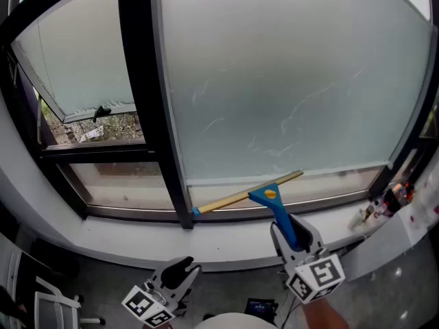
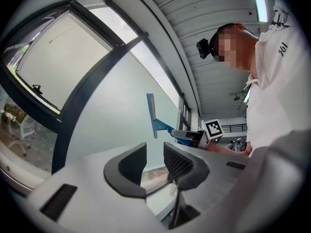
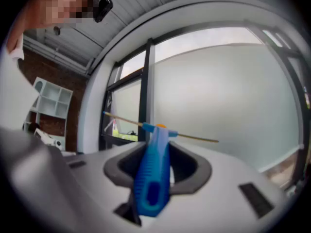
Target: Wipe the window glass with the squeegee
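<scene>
The right tongs (image 1: 293, 237) are squeezing the blue handle of the squeegee (image 1: 273, 199) in the lower middle of the head view. The long blade is lying across the bottom edge of the big window glass (image 1: 288, 81). It is tilting, and its left end is sitting lower, close to the black frame (image 1: 147, 81). The left tongs (image 1: 182, 269) are hanging at the bottom left of the frame, below the white sill (image 1: 137, 235). Their jaws are standing apart, and nothing is sitting between them.
</scene>
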A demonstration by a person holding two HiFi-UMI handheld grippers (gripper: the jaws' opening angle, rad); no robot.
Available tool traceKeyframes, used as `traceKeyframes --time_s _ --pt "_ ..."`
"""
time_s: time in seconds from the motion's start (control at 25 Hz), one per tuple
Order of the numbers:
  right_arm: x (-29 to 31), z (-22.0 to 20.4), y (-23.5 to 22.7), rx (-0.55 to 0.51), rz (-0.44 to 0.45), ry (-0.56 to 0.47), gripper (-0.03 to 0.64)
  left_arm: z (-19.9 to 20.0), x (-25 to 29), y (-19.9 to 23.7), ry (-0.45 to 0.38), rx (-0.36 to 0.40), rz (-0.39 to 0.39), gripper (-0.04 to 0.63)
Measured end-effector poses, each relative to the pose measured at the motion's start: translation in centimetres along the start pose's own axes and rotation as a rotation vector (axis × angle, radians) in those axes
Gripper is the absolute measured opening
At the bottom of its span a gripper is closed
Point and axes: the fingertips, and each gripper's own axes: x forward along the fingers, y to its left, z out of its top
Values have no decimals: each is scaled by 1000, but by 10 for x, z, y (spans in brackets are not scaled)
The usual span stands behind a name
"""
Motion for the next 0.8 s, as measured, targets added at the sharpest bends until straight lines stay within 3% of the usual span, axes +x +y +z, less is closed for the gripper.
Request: traceKeyframes --time_s 0.16,0.4,0.8 --pt "-27 3 -23 7 -25 19 161 -6 18 -30 28 -38 -18 132" --pt "-52 4 -55 17 -32 34 161 -16 43 -60 37 -37 -24 132" --pt "-65 0 -76 45 4 49 161 -27 52 -87 48 -42 30 132"
